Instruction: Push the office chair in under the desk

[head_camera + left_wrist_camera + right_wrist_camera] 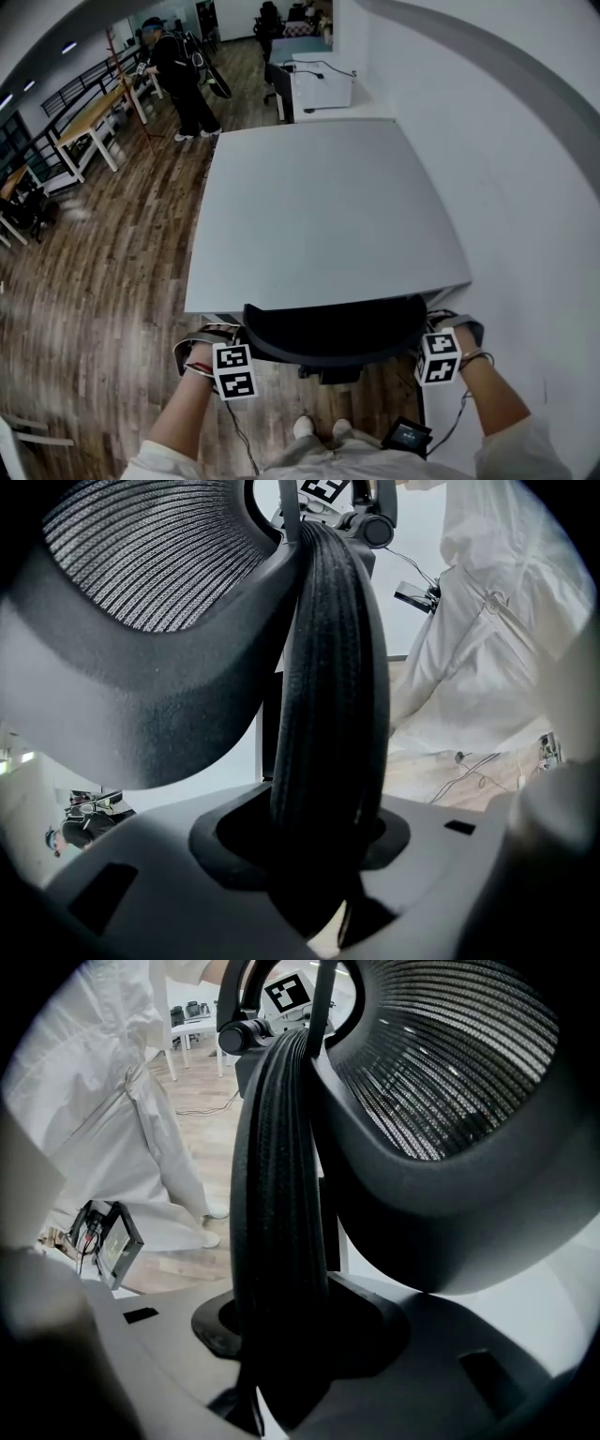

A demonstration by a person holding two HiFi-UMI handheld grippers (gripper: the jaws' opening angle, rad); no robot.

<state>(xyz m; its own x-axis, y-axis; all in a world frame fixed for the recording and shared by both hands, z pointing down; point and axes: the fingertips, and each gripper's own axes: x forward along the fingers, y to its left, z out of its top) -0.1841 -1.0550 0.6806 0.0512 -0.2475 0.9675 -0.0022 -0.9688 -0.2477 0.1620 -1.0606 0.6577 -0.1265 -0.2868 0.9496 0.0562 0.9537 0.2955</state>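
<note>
Jaws of L gripper (221, 337) & R gripper (437, 328) tight on office chair (333, 330) backrest, desk (319, 206) just ahead.

The left gripper (326, 869) is gripping the office chair (330, 667) by the black ribbed edge of its backrest. That edge is running upright between the jaws, which are pressing on it from both sides. The backrest's grey shell is filling the upper left, with its mesh panel (150, 550) curving above it. A person in a white garment (487, 658) is standing beyond the chair on the right. A thin cable (478, 764) is trailing below the garment. A small dark device (412, 596) is hanging beside it, and a marker cube (326, 487) is peeking in at the top edge.
</note>
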